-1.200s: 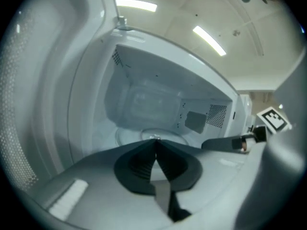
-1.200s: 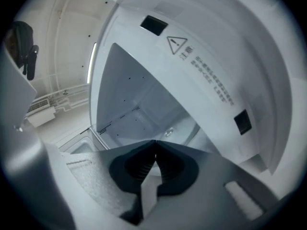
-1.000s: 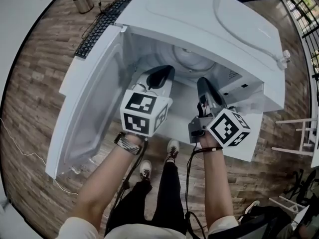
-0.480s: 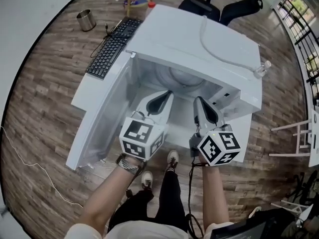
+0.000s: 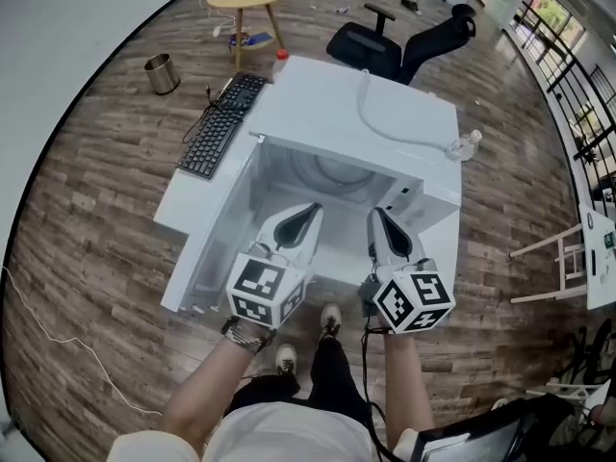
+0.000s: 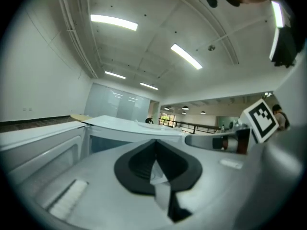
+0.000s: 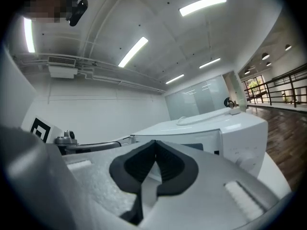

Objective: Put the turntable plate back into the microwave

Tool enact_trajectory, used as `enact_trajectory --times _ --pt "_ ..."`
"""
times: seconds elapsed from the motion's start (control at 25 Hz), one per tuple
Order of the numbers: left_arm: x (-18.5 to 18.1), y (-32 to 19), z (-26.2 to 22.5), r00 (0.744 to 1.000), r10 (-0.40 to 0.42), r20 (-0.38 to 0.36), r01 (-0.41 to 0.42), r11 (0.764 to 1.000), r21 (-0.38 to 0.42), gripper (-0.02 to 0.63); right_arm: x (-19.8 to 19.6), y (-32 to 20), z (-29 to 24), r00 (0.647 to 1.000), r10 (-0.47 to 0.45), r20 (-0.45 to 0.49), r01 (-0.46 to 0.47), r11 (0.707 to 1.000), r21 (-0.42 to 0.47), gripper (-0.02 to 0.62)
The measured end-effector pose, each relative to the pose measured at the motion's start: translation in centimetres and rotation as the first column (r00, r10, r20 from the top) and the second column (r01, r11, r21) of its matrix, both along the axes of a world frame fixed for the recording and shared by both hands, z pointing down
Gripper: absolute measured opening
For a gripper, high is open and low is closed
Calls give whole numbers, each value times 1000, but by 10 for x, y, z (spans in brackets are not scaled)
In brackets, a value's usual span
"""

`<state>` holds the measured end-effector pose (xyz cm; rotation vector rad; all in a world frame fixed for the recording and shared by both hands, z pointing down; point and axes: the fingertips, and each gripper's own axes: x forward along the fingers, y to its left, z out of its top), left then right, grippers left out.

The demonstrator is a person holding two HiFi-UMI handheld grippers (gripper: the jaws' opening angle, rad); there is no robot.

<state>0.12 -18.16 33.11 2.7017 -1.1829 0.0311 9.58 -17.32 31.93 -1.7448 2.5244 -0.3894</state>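
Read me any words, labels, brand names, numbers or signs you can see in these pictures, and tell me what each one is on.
No text here can be read.
Left marker cube and right marker cube: black-and-white square patterns only, no letters.
Keyboard: key legends too small to read.
Microwave: small dark marks beside the opening, too small to read.
White board at the right edge: a green mark, too small to read.

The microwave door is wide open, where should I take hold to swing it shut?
Probably the door by its free edge nearest you, from its outer face on your left: it's hinged on the left of the microwave, so that edge swings easiest.
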Motion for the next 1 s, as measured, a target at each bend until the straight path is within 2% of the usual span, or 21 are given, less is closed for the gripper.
enact_trajectory --times 0.2,0.36,0.72,0.84,0.92,1.0 --pt "-8 11 -11 1000 12 -2 -12 1000 4 5 -8 12 -19 1000 10 -8 -10 999 41 3" --pt "-11 22 -20 1000 29 7 -29 999 36 5 -14 25 -37 998 21 -66 -16 996 86 3" --pt "-30 43 -75 999 45 -29 -40 986 160 3 -7 53 -93 992 63 -111 -41 981 192 2" --pt "-42 45 -93 998 31 -54 -20 980 196 3 -7 59 -110 991 72 -115 -44 973 226 3" --pt "-45 45 -105 998 18 -61 -4 974 227 3 -4 62 -119 991 69 -117 -39 969 242 3" --pt "-46 43 -114 999 1 -36 9 960 279 3 0 65 -127 992 64 -108 -34 965 259 3"
